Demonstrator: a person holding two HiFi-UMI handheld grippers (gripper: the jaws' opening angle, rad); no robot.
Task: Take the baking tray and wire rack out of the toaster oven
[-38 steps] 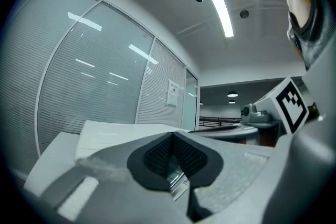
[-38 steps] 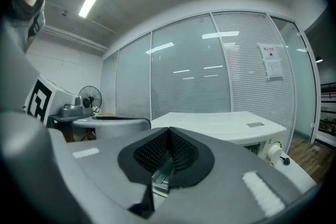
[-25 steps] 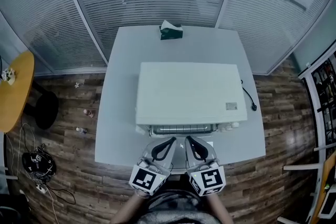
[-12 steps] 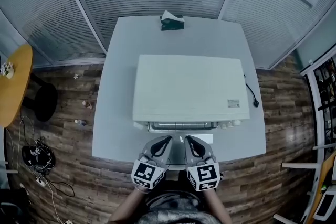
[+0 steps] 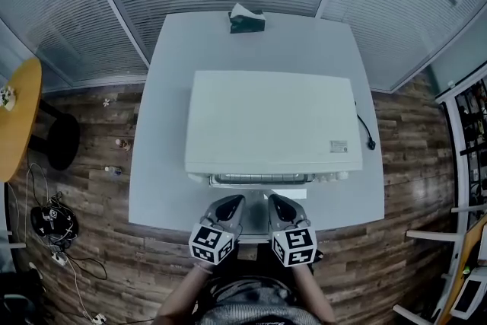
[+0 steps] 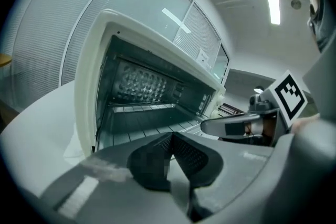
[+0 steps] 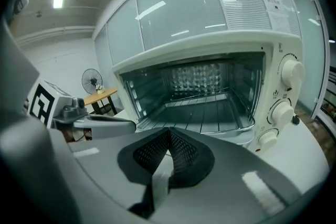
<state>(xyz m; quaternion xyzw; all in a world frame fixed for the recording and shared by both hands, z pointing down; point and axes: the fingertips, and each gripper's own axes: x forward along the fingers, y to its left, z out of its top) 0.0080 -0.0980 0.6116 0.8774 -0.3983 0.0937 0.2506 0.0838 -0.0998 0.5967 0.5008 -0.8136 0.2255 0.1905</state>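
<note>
A white toaster oven [image 5: 270,122] stands on a pale table [image 5: 163,164], its front open toward me. The right gripper view looks straight into the cavity, where the wire rack [image 7: 207,107] lies low over the baking tray [image 7: 242,124]. From the left gripper view the same rack [image 6: 137,108] is seen at an angle. My left gripper [image 5: 233,201] [image 6: 171,136] and right gripper [image 5: 275,201] [image 7: 169,134] hang side by side just in front of the opening, both shut and empty. Neither touches the oven.
Three control knobs [image 7: 290,73] run down the oven's right side. A power cable [image 5: 364,132] trails off to the right. A dark tissue box [image 5: 246,19] sits at the table's far edge. Glass walls with blinds stand behind, and a yellow round table [image 5: 15,125] is at left.
Both grippers have sunk lower in front of the oven's opening and drawn slightly toward the table's near edge. Their jaws stayed shut.
</note>
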